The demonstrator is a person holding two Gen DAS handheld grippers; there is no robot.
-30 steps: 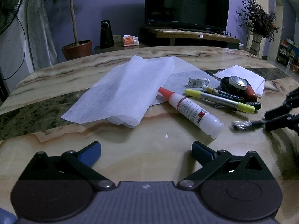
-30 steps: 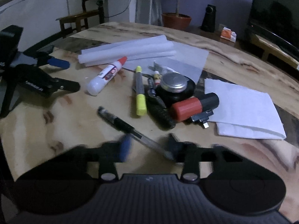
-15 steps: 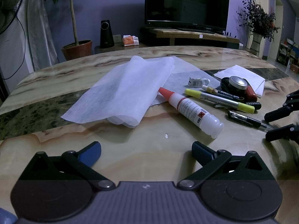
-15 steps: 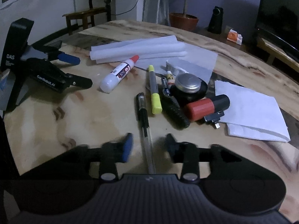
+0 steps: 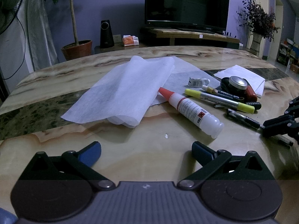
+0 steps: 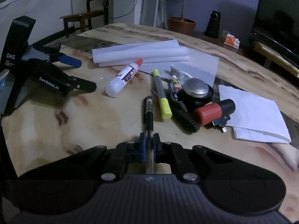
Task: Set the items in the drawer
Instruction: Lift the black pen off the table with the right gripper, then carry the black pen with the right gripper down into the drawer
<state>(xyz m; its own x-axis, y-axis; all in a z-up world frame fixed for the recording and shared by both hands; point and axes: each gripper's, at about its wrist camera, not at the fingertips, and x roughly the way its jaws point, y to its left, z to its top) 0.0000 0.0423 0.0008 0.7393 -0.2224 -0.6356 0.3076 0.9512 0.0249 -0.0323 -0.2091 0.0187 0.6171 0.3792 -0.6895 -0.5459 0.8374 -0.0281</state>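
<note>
Fingers (image 6: 143, 145) of right gripper (image 6: 149, 145): just closed, clamped on black pen (image 6: 148, 112), lying just left of yellow highlighter (image 6: 162, 95). Light, rigid, slick barrel; ribbed grip preferable. Left gripper (image 5: 146, 149): jaws wide, empty.

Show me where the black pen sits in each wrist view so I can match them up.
Left wrist view: the black pen lies at the right, its near end in the right gripper.
Right wrist view: black pen at lower centre, clamped between the pads, pointing away.
Shared landmark: the yellow highlighter beside it.
</note>
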